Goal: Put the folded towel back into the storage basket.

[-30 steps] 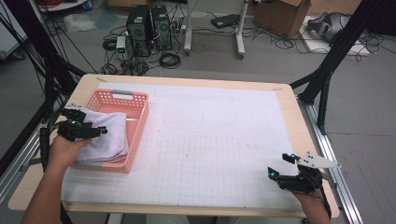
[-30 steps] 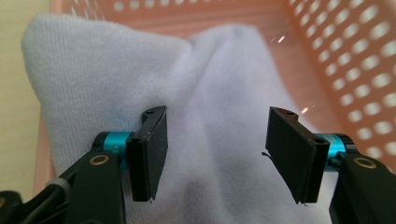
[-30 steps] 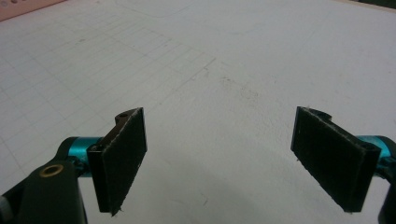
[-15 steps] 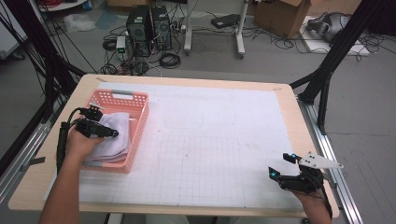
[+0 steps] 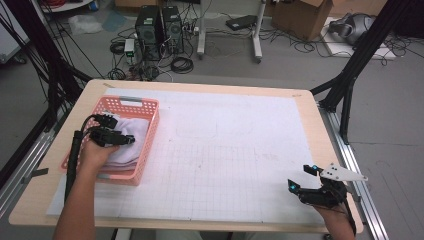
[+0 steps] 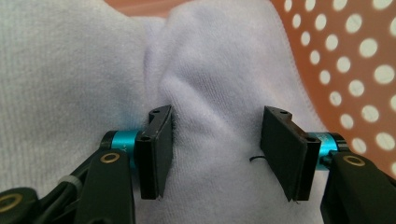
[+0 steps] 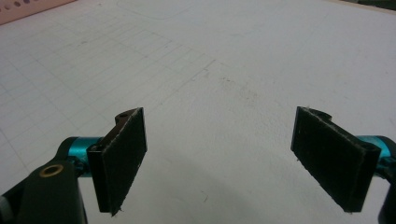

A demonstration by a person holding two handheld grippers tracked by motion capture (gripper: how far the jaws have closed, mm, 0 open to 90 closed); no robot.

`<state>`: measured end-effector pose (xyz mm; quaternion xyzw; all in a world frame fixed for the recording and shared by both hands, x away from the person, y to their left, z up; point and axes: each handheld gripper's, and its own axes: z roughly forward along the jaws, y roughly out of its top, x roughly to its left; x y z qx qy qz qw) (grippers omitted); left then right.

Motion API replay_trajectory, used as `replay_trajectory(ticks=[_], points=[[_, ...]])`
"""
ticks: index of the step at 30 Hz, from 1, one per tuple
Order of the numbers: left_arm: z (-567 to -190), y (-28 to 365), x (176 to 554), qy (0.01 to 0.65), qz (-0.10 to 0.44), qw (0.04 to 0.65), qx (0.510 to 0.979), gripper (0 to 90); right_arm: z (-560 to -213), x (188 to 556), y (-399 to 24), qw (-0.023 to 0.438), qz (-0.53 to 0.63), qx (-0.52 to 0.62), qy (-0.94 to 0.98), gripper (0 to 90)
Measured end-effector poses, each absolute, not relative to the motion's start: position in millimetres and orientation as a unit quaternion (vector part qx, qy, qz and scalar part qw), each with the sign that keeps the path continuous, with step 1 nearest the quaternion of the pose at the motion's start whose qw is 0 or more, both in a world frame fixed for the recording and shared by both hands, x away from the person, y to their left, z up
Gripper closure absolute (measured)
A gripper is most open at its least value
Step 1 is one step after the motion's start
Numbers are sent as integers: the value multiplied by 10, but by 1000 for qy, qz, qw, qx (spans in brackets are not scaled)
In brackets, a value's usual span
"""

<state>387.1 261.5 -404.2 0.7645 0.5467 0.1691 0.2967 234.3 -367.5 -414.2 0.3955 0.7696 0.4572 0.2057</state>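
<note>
Between the fingers (image 6: 156, 154) of the left gripper (image 6: 217, 158) rises a fold of the white towel (image 6: 215, 93); the jaws have just been closing on it, and the pads stand at the fold's two flanks, touching the cloth, though a firm pinch cannot be told. Beyond the fingertips the towel runs on, and to their right stands the perforated wall of the pink basket (image 6: 355, 70) that holds it. The right gripper (image 7: 219, 158) hovers with jaws wide apart, nothing between them, just above the gridded white mat (image 7: 224, 60). Farther off, in the high view, the basket (image 5: 131, 102) sits at the table's (image 5: 200, 86) left side, well apart from the right gripper (image 5: 302, 180).
</note>
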Motion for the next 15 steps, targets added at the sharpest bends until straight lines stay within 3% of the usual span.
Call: replay_trajectory(ticks=[3, 7, 15], points=[[-3998, 2649, 3835, 562, 203, 325, 733, 434, -4142, 2350, -3665, 206, 457, 392, 771, 170], [-3831, 2765, 3668, 560, 236, 410, 680, 430, -4129, 2342, -3679, 204, 460, 395, 768, 170], [-3640, 2788, 3332, 515, 250, 524, 631, 384, -4092, 2322, -3686, 208, 469, 393, 763, 170]])
